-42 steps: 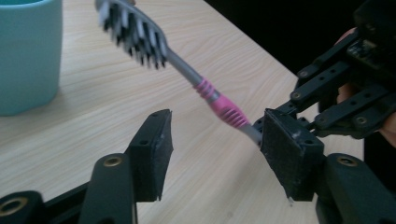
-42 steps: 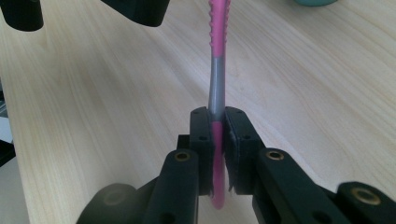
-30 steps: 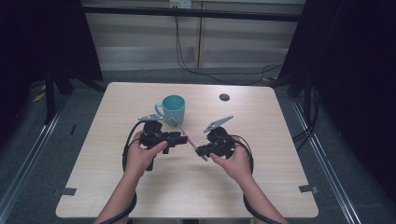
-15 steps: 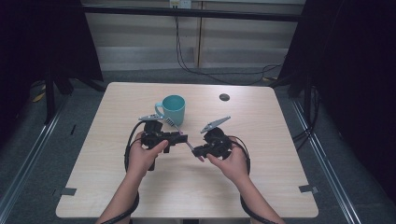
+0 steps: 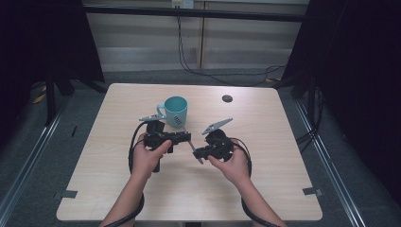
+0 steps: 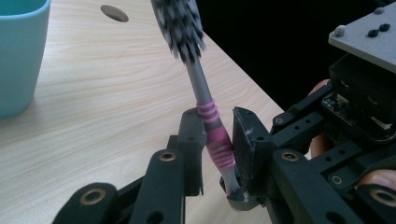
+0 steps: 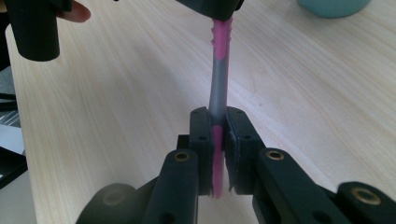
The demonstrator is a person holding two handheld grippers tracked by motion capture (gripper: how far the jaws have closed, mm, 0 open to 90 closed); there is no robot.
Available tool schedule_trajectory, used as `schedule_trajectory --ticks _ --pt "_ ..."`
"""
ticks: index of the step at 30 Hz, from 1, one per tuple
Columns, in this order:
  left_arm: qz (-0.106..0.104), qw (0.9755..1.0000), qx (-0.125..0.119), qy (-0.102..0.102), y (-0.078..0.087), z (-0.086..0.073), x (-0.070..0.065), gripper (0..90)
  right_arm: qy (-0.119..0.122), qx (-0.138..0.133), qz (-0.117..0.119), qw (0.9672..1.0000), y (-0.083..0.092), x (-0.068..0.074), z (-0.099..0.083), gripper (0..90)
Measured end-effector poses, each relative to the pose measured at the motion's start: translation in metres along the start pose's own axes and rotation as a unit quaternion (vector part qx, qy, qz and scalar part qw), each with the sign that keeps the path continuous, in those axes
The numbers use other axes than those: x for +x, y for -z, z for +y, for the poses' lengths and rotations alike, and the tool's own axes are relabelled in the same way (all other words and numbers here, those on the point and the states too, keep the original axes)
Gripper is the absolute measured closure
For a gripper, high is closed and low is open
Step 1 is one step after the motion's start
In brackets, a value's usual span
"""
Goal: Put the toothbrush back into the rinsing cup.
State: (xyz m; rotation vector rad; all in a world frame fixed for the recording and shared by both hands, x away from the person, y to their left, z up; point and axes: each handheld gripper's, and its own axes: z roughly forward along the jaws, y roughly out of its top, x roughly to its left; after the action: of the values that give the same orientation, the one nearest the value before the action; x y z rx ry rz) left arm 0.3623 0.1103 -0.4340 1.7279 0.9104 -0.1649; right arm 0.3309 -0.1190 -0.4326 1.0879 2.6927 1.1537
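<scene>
toothbrush [image 6: 208, 122] between both hand-held grippers' jaws

Grey-and-pink toothbrush [image 6: 212, 123], speckled bristles, held off the table between both tools

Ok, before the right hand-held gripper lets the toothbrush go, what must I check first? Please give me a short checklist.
1. Left hand-held gripper on the grey and pink striped toothbrush: its jaws have just been closing with the pink grip between them, and both pads seem to touch it: ok.
2. Right hand-held gripper clamped on the handle's lower part: ok.
3. Toothbrush held clear of the light wooden table: ok.
4. Round teal mug upright, mouth open: ok.
5. Left grip firm enough to hold the toothbrush alone: cannot tell.
</scene>
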Motion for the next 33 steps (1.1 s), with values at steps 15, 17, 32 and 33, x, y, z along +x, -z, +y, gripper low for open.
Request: schedule_trajectory --ticks 15,17,32,33 --pt "-0.009 0.9998 -0.007 0.017 0.001 0.005 -0.006 78.8 -0.02 -0.019 0.021 0.9994 -0.002 0.0 0.0 82.4" --pt "-0.008 0.9998 -0.011 0.013 0.001 0.005 -0.008 79.1 -0.021 -0.022 0.022 0.9993 -0.002 0.001 0.001 82.3" --pt "0.014 0.9998 -0.015 0.0 0.001 0.006 -0.012 79.7 -0.059 -0.045 0.046 0.9962 -0.011 0.001 0.0 80.2" --pt "0.016 0.9998 -0.012 0.0 0.002 0.007 -0.012 79.8 -0.054 -0.047 0.043 0.9965 -0.011 0.002 0.0 77.8"
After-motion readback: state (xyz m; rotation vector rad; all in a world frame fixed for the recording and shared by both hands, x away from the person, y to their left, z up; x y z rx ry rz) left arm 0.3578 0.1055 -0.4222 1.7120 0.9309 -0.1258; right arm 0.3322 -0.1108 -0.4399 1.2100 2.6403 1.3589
